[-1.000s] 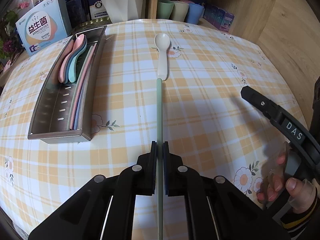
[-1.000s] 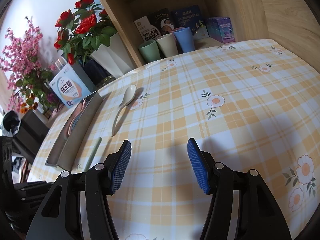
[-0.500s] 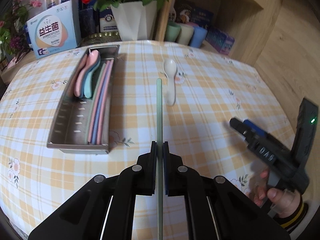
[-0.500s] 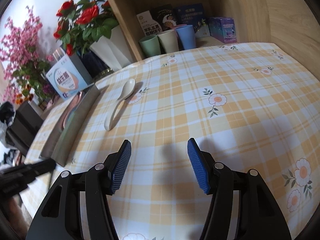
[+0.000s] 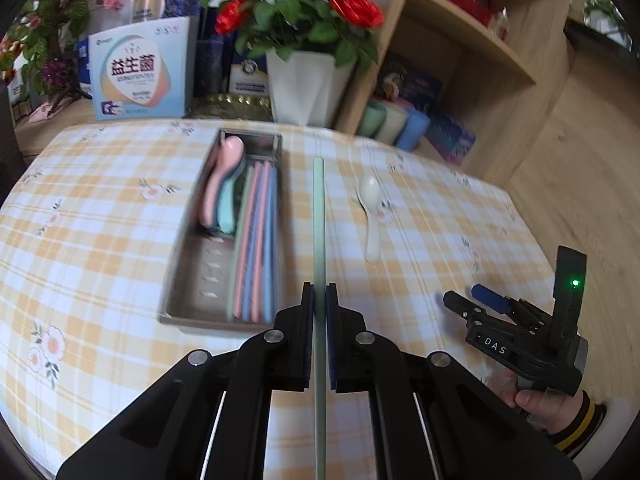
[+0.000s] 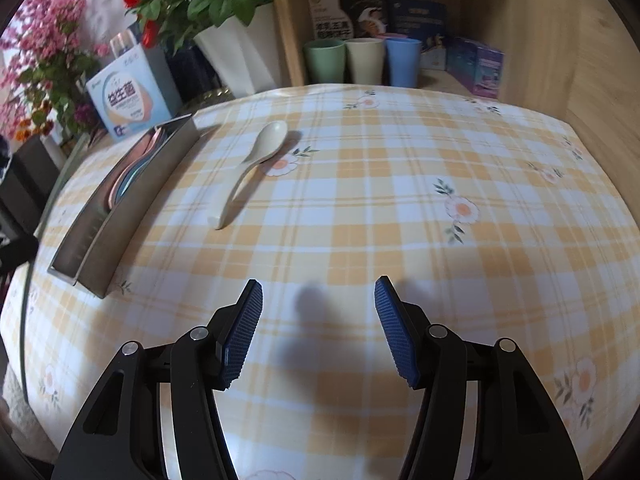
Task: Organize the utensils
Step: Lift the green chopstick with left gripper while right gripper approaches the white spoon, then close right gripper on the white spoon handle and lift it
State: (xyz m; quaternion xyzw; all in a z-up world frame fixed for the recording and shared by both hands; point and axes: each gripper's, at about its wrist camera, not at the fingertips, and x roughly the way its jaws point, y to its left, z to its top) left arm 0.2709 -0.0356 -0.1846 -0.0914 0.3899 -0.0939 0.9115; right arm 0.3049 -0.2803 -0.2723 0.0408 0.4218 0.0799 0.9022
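My left gripper [image 5: 319, 300] is shut on a pale green chopstick [image 5: 318, 224] and holds it in the air above the table, pointing away, just right of the steel utensil tray [image 5: 182, 256]. The tray holds a pink spoon [image 5: 222, 172], a teal spoon [image 5: 229, 208] and several pink, blue and green chopsticks [image 5: 256, 240]. A cream spoon [image 5: 370, 212] lies on the tablecloth right of the tray; it also shows in the right wrist view [image 6: 252, 164]. My right gripper [image 6: 318, 328] is open and empty low over the cloth; in the left wrist view it [image 5: 476, 300] is at the right.
The tray [image 6: 136, 208] lies along the table's left side in the right wrist view. A white vase with red roses [image 5: 308, 84], a boxed product [image 5: 140, 72] and three cups [image 6: 362, 60] in a wooden shelf stand behind the table.
My left gripper has lifted the green chopstick off the table and drawn back and up, shifting left toward the tray. The right gripper stayed open and moved slightly.
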